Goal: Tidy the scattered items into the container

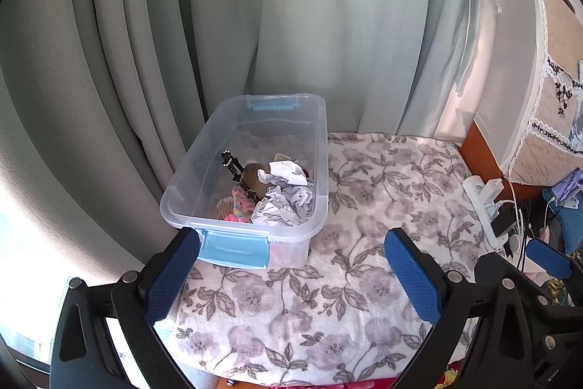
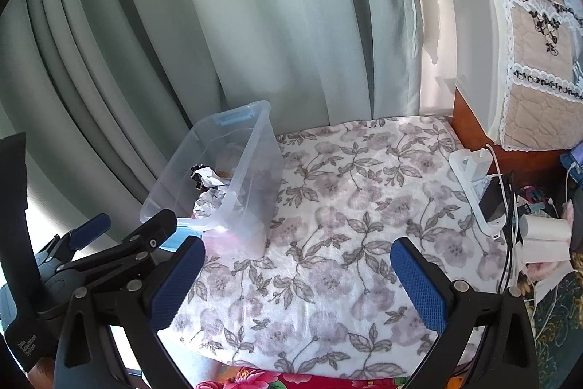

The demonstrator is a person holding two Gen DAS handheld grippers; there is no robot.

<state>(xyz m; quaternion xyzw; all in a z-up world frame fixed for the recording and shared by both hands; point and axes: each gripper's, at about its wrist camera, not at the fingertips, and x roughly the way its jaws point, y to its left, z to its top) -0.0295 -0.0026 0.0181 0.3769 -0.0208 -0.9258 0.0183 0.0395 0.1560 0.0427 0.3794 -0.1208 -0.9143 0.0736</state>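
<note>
The left gripper (image 1: pixel 291 265) is held low with its jaws spread wide; its two blue ridged pads (image 1: pixel 171 276) stand far apart with nothing between them. The right gripper (image 2: pixel 297 283) is likewise wide open and empty, its blue pads (image 2: pixel 419 283) angled outward on black arms. In the right wrist view the left gripper (image 2: pixel 127 228) shows just to the left, close beside the right one. Both point forward and slightly down.

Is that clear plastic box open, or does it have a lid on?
Open. The clear box has no lid on top; crumpled paper and a black beaded strand show directly over its rim.
</note>
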